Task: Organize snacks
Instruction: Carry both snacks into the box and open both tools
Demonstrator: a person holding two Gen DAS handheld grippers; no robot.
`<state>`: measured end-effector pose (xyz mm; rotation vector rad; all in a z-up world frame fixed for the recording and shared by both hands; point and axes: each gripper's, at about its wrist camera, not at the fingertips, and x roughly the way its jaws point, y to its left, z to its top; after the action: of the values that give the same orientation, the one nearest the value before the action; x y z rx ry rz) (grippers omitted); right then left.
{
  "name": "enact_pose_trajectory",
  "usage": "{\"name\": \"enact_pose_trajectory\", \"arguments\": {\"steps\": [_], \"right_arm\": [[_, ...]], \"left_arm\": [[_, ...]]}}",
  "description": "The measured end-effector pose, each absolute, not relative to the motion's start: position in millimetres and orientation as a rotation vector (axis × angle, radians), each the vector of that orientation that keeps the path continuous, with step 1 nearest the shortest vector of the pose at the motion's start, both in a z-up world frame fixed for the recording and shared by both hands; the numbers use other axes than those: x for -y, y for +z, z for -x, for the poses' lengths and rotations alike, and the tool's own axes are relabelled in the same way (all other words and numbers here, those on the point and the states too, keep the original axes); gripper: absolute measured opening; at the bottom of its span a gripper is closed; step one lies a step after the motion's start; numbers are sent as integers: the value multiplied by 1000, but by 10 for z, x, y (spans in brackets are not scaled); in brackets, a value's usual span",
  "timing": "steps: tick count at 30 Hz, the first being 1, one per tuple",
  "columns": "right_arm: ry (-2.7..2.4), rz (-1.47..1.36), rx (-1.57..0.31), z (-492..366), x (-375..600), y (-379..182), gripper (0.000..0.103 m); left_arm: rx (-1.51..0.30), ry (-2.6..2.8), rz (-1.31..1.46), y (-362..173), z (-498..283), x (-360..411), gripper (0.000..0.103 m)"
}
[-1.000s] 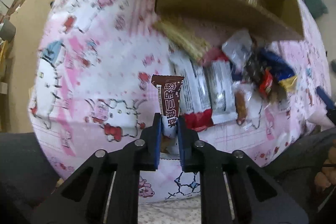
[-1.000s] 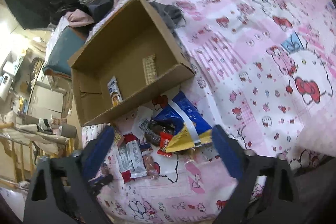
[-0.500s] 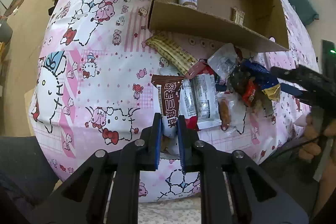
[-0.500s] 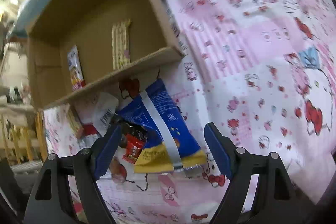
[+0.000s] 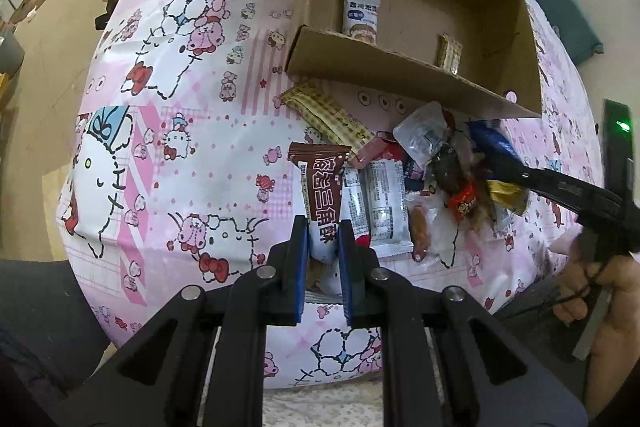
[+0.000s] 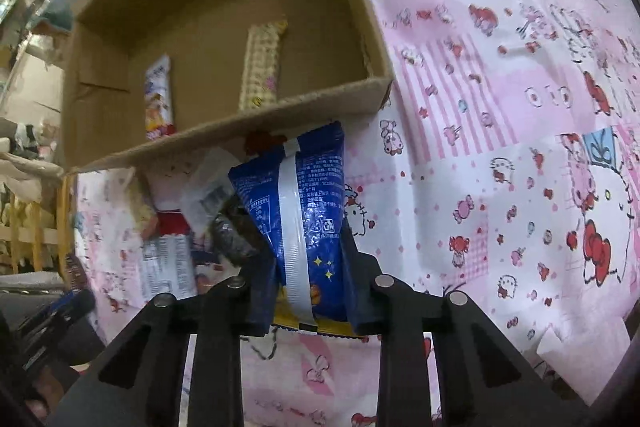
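A brown wrapper (image 5: 322,199) with white characters is pinched upright between the pressed-together left tongs (image 5: 323,247), above a pink cartoon-print cloth (image 5: 180,131). Just beyond and to the right of these tongs, a heap of snacks (image 5: 432,187) is spread on the cloth. Farther ahead, a cardboard box (image 5: 400,71) is seen, with a white packet (image 5: 360,17) and a checked bar (image 5: 449,55) inside.

A blue bag (image 6: 308,223) with a silvery seam is caught between the right tongs (image 6: 310,267), whose jaws are closing, their pads already pressed on it. The box (image 6: 224,143) lies just ahead of these tongs, other wrappers to their left. The right tongs (image 5: 560,187) are also seen reaching into the heap.
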<state>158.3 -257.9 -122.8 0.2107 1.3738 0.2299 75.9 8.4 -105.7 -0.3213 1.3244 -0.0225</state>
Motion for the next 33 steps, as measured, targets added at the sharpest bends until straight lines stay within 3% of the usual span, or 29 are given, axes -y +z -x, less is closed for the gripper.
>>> {"name": "enact_pose_trajectory", "arguments": {"steps": [20,26,33], "right_arm": [[498,-578,-1078,-995,2803,-417,28],[487,-673,-885,-1005,3046,-160,28],[440,-705,-825,-1189,3192,-85,28]], "left_arm": [[-1294,70,300,-1030,-790,-225,11],[-1198,32,248,-650,-887,-169,11],[-1105,32,206,-245,-1252,-199,11]]}}
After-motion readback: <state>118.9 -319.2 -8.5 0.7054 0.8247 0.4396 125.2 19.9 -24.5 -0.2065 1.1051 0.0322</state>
